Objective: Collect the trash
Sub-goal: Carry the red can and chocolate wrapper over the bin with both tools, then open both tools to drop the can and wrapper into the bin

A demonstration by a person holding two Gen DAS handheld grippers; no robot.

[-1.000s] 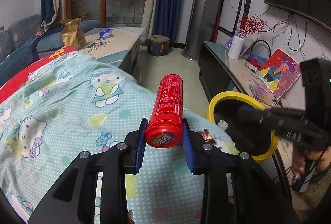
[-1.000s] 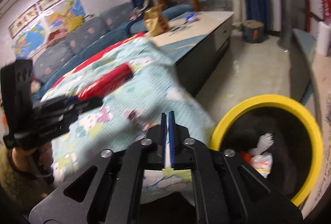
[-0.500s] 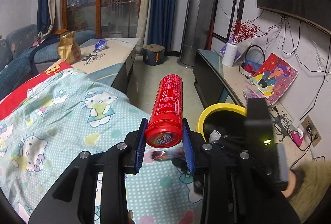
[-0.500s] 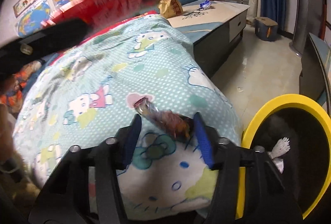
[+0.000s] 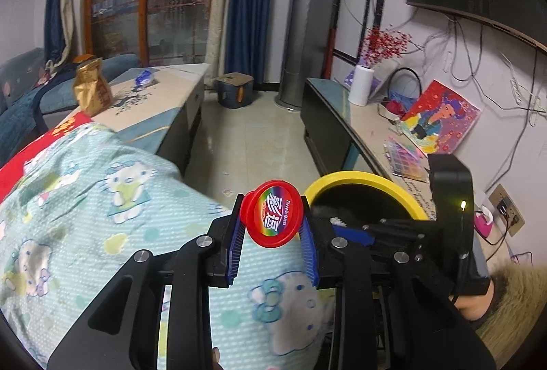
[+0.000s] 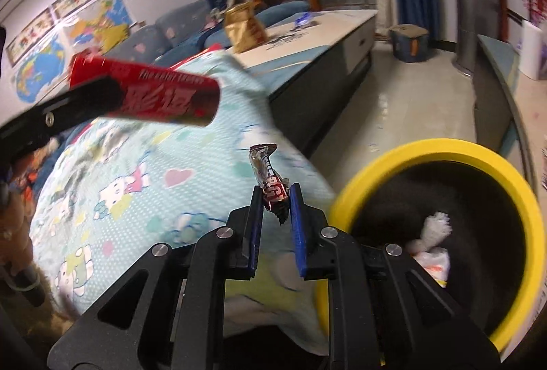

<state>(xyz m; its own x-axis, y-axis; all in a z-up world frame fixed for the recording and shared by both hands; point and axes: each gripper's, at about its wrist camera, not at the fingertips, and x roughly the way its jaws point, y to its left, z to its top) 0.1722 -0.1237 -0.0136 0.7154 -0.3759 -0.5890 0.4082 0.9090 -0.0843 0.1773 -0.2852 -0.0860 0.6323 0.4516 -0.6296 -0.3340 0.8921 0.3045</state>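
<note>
My left gripper (image 5: 271, 233) is shut on a red snack tube (image 5: 271, 218), seen end-on with its rainbow lid facing the camera; the tube also shows in the right wrist view (image 6: 160, 96), held above the blanket. My right gripper (image 6: 276, 216) is shut on a crumpled red and silver candy wrapper (image 6: 268, 180), lifted just above the blanket and left of the bin. The yellow-rimmed black trash bin (image 6: 444, 151) stands at the right, with white trash (image 6: 430, 238) inside. The bin (image 5: 362, 178) also shows past the tube, with my right gripper over it.
A Hello Kitty blanket (image 5: 102, 216) covers the surface under both grippers. A low table (image 5: 154, 96) holds a gold bag (image 5: 92, 91) and a blue wrapper (image 5: 143, 78). A sideboard (image 5: 342, 110) with a paper roll and pictures runs along the right wall.
My right gripper has closed on the candy wrapper and lifted it off the blanket toward the bin. My left gripper has tilted, so the tube now points away, lid towards the camera.
</note>
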